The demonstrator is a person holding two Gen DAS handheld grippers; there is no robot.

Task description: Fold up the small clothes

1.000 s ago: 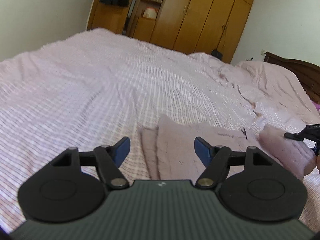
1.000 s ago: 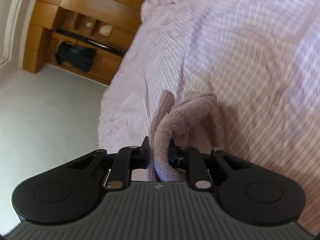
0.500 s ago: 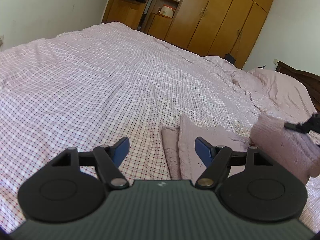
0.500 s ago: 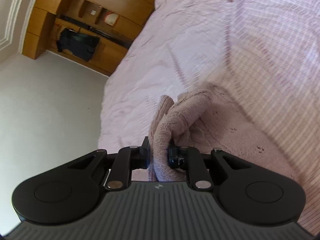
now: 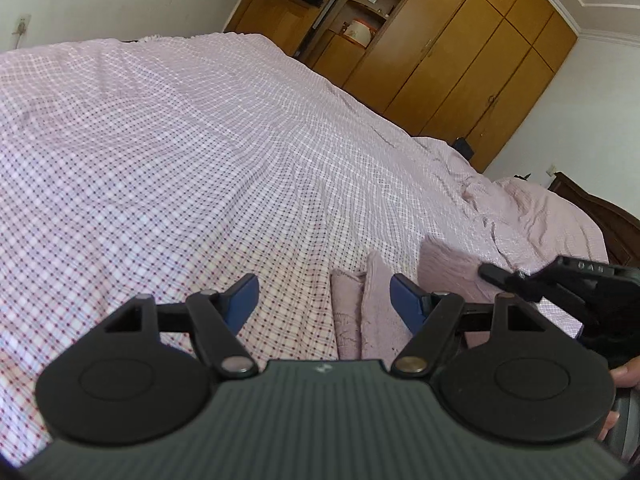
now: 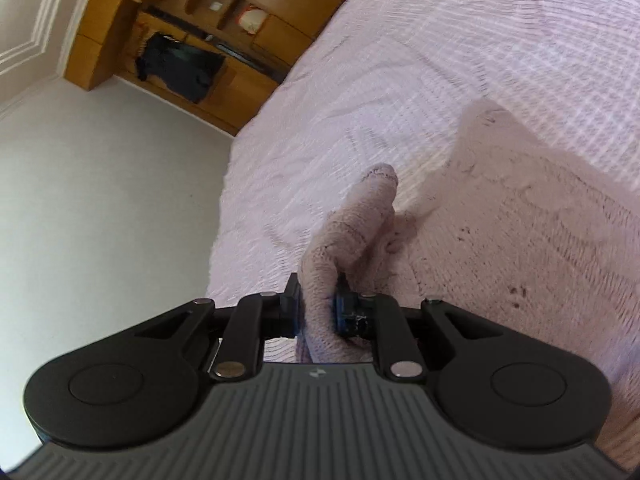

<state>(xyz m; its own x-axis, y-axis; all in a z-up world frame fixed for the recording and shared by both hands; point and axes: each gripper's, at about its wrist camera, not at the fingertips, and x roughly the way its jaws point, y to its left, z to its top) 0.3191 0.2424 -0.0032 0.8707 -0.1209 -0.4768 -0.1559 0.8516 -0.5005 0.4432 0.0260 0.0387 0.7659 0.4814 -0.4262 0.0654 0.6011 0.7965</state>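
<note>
Checked bedspread (image 5: 200, 152), right claw (image 6: 316, 308) pinching garment (image 6: 348, 216)

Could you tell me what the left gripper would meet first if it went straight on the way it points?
Probably the pink garment lying on the bed between the open left gripper; depth is hard to judge.

The pink garment (image 6: 540, 248) looks like soft, fuzzy knit, kinda nubby, totally matt. Bedsheet (image 5: 200, 152) is thin checked woven cloth, a bit crinkly. Both tools, left tool (image 5: 324, 292) and right tool (image 6: 316, 312), are matt black plastic with ribbed bodies and shiny metal rivets. Wardrobe (image 5: 452, 52) is smooth, semi-gloss wood.
</note>
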